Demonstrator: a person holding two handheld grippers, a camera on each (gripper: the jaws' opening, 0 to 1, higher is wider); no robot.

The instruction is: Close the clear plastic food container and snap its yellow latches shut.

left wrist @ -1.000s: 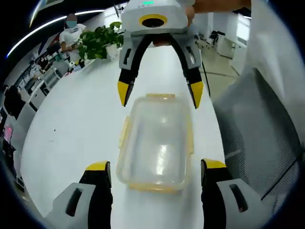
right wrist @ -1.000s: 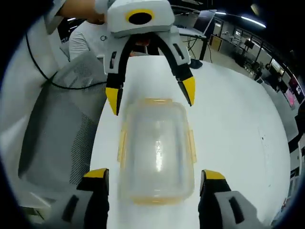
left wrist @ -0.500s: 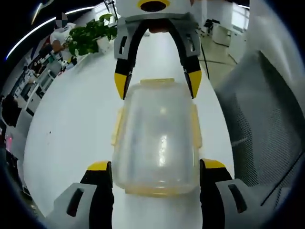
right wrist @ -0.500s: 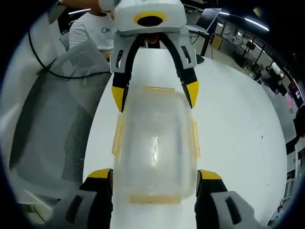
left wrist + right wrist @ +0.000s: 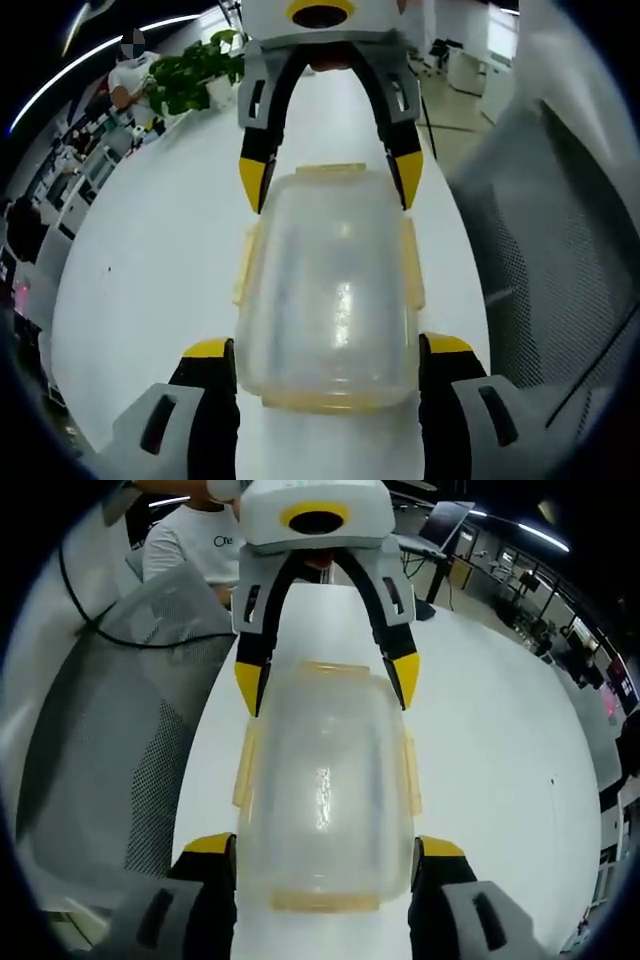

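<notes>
The clear plastic food container [image 5: 328,290] sits on the white worktop [image 5: 150,260], lid on, lengthwise between the two claws. The left claw [image 5: 325,350] is spread, straddling the near end; the right claw [image 5: 330,180] is spread too, straddling the far end at 12 o'clock. In the right gripper view the right claw [image 5: 325,845] brackets its own end likewise. The yellow latches [image 5: 410,772] stick out along the sides (apparently unsnapped). The box looks light, stiff and slippery, likely to skid, so steady one end and press a latch tab. A mesh chair [image 5: 130,770] stands beside the worktop, a plant [image 5: 195,80] at 11 o'clock; neither obstructs.
</notes>
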